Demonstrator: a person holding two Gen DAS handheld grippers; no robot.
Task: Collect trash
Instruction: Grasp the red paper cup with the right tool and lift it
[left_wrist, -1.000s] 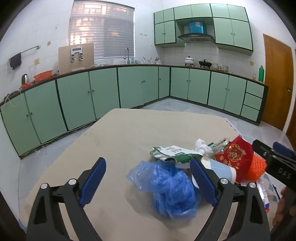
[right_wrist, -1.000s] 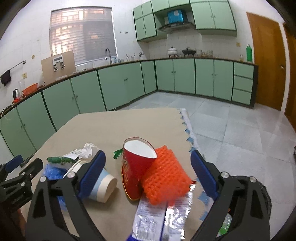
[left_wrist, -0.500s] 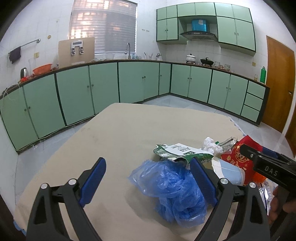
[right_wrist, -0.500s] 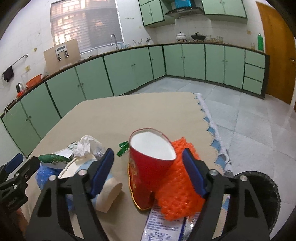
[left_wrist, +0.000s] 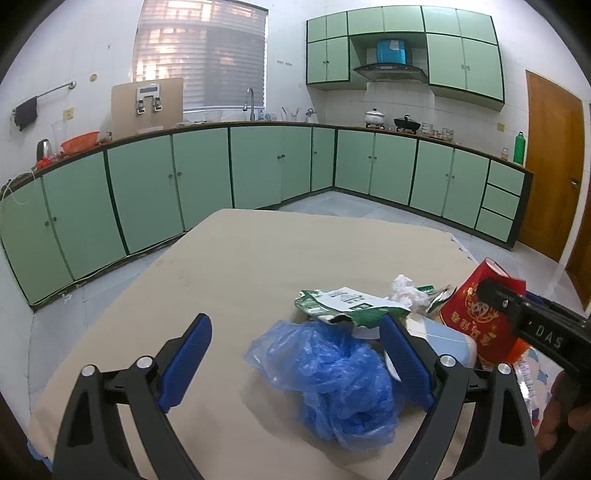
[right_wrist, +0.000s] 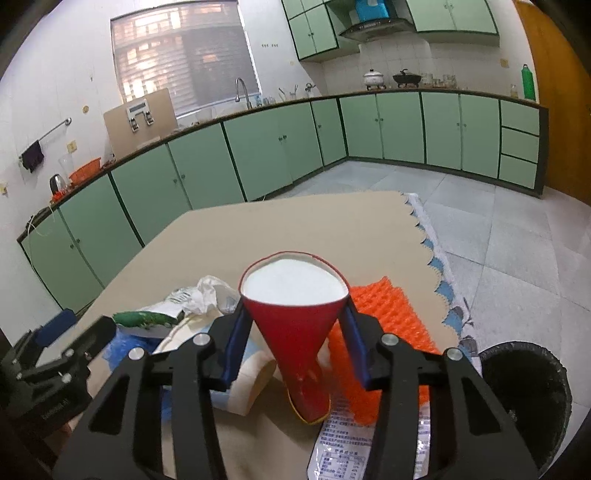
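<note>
A red paper cup (right_wrist: 295, 321) stands tilted among trash on the beige table (left_wrist: 258, 258). My right gripper (right_wrist: 295, 314) has its jaws closing on it, with both blue pads pressed on the cup's sides and its rim squashed. In the left wrist view the same cup (left_wrist: 476, 317) shows at the right with a black finger (left_wrist: 495, 295) across it. My left gripper (left_wrist: 295, 328) stands open just above a crumpled blue plastic bag (left_wrist: 332, 373), holding nothing.
Around the cup lie a green-white wrapper (left_wrist: 347, 302), white tissue (left_wrist: 404, 291), a light blue paper cup (right_wrist: 251, 376), orange mesh (right_wrist: 384, 314) and a printed packet (right_wrist: 343, 439). A black bin (right_wrist: 524, 391) stands beside the table's right edge.
The right gripper's jaws narrowed from wide apart to pressing on the red cup, squeezing its rim. The left gripper stayed put, open over the blue bag.
</note>
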